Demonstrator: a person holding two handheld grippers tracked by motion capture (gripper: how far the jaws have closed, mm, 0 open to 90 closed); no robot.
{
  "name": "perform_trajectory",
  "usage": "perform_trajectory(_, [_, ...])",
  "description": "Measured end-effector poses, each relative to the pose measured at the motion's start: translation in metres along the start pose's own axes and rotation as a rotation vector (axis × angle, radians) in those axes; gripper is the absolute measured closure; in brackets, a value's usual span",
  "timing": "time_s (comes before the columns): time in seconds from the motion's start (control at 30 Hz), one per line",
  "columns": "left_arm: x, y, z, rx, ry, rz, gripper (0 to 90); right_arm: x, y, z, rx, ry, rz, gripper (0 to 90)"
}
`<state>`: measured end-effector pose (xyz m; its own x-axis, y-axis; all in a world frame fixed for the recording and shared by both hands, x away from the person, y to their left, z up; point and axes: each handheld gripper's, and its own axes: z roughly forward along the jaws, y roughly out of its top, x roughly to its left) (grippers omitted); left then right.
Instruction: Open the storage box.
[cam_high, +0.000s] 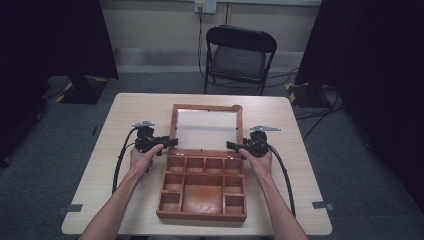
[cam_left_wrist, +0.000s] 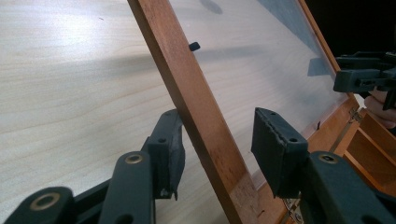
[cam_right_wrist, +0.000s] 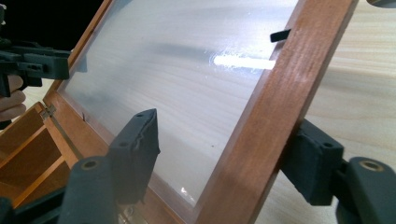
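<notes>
A brown wooden box (cam_high: 200, 216) with several empty compartments sits on the table, its hinged lid (cam_high: 207, 107) swung open and leaning back, with a clear pane (cam_right_wrist: 187, 70) in a wood frame. My left gripper (cam_high: 172, 142) is at the lid's left side rail near the hinge. In the left gripper view the left gripper (cam_left_wrist: 217, 126) stands open and straddles that rail (cam_left_wrist: 187, 88), one pad close against it. My right gripper (cam_high: 231, 145) mirrors it; in its own view the right gripper (cam_right_wrist: 229, 130) is open around the right rail (cam_right_wrist: 289, 79).
The light wooden table (cam_high: 135, 110) has bare room left and right of the box. A black folding chair (cam_high: 240, 52) stands beyond the far edge. Dark curtains hang at both sides, and cables run across the grey floor (cam_high: 320, 115).
</notes>
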<state>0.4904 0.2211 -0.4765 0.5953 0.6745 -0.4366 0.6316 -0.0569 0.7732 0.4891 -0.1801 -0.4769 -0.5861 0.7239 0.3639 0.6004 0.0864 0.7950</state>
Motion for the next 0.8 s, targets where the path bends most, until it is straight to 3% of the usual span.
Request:
perform_trajectory(0.2, [-0.003, 0.000, 0.004, 0.019, 0.004, 0.004, 45.0, -0.001, -0.001, 0.002, 0.007, 0.006, 0.016, 30.0])
perform_trajectory(0.33, [-0.004, -0.002, 0.008, 0.053, 0.031, 0.025, 40.0, -0.002, -0.002, 0.005, 0.025, -0.014, 0.024, 25.0])
perform_trajectory(0.47, [-0.003, -0.003, 0.010, 0.049, 0.026, 0.014, 38.5, -0.004, -0.003, 0.007, 0.033, -0.007, 0.037, 22.9])
perform_trajectory(0.6, [-0.001, -0.005, 0.014, 0.080, 0.032, -0.020, 30.3, -0.003, -0.003, 0.008, 0.053, -0.055, 0.037, 17.4])
perform_trajectory(0.8, [0.001, -0.008, 0.017, 0.077, 0.027, -0.046, 27.8, -0.006, -0.006, 0.010, 0.067, -0.047, 0.059, 16.4])
